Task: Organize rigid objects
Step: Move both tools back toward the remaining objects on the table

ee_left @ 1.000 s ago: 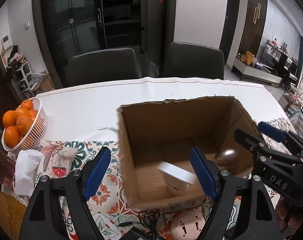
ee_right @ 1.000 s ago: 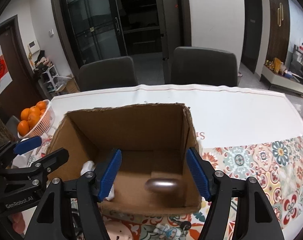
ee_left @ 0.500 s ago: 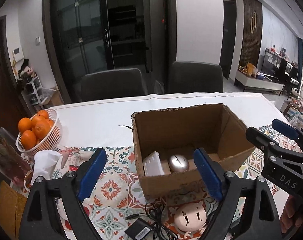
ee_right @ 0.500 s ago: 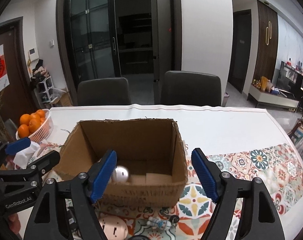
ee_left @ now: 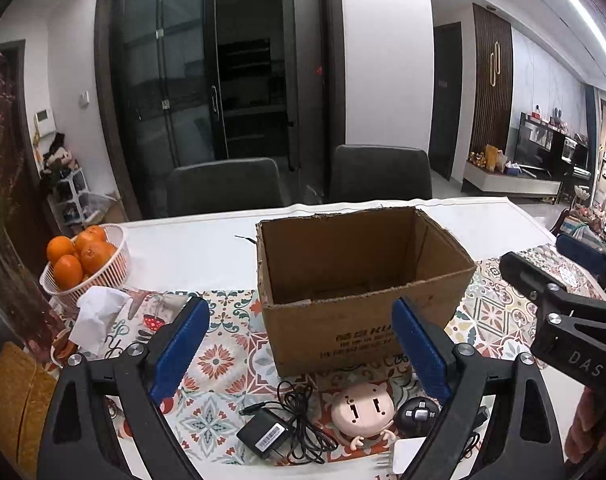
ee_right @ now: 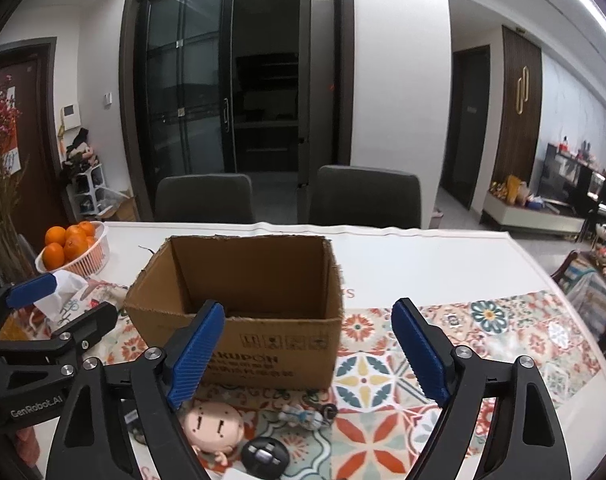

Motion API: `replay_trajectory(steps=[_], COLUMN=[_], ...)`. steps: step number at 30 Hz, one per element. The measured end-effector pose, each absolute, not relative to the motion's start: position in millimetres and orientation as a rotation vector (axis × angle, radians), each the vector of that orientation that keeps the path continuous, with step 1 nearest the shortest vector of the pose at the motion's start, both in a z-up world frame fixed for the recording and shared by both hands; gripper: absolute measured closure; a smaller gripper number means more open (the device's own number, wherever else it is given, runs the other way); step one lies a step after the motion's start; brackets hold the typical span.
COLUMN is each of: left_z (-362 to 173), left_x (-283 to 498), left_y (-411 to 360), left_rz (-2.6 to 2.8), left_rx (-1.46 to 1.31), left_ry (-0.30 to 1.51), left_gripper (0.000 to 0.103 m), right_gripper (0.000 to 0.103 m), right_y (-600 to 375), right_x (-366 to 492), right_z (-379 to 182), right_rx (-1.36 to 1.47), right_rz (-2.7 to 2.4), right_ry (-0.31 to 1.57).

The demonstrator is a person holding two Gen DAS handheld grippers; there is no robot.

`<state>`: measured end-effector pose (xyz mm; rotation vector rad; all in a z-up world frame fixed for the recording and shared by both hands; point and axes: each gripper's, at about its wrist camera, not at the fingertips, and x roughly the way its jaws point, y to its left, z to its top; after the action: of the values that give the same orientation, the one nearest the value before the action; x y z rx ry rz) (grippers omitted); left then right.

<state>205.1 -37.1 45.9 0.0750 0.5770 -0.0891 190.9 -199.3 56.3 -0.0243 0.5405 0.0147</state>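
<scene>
An open cardboard box (ee_left: pixel 367 280) (ee_right: pixel 247 320) stands on the patterned table runner; its contents are hidden by the near wall. In front of it lie a black charger with cable (ee_left: pixel 265 436), a pink round-headed figurine (ee_left: pixel 363 404) (ee_right: pixel 213 424), a black round gadget (ee_left: pixel 417 416) (ee_right: pixel 265 454) and a small key-ring figure (ee_right: pixel 305 416). My left gripper (ee_left: pixel 301 354) is held back from the box, its jaws opening, nothing between them. My right gripper (ee_right: pixel 309 354) is likewise opening and empty.
A white basket of oranges (ee_left: pixel 85 260) (ee_right: pixel 73 250) and a tissue pack (ee_left: pixel 97 314) sit at the left. Two dark chairs (ee_left: pixel 223 188) stand behind the white table (ee_left: pixel 191 244). A white object (ee_left: pixel 409 454) lies at the near edge.
Both grippers pulled back and up from over the box and opened wider. The white block and silver mouse seen falling into the box are now hidden behind its near wall.
</scene>
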Motion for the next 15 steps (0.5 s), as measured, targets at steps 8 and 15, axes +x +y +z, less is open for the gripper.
replay_trajectory(steps=[8, 15], left_z=[34, 22], left_x=[166, 141], left_y=[-50, -60], left_rz=[-0.086, -0.103], left_rx=[0.088, 0.098], left_ry=[0.543, 0.542], left_gripper=[0.009, 0.009], right_gripper=[0.014, 0.014], right_y=[-211, -224], right_x=[154, 130], right_z=[47, 30], right_rx=[-0.029, -0.014], right_rz=[0.003, 0.023], right_ry=[0.512, 0.526])
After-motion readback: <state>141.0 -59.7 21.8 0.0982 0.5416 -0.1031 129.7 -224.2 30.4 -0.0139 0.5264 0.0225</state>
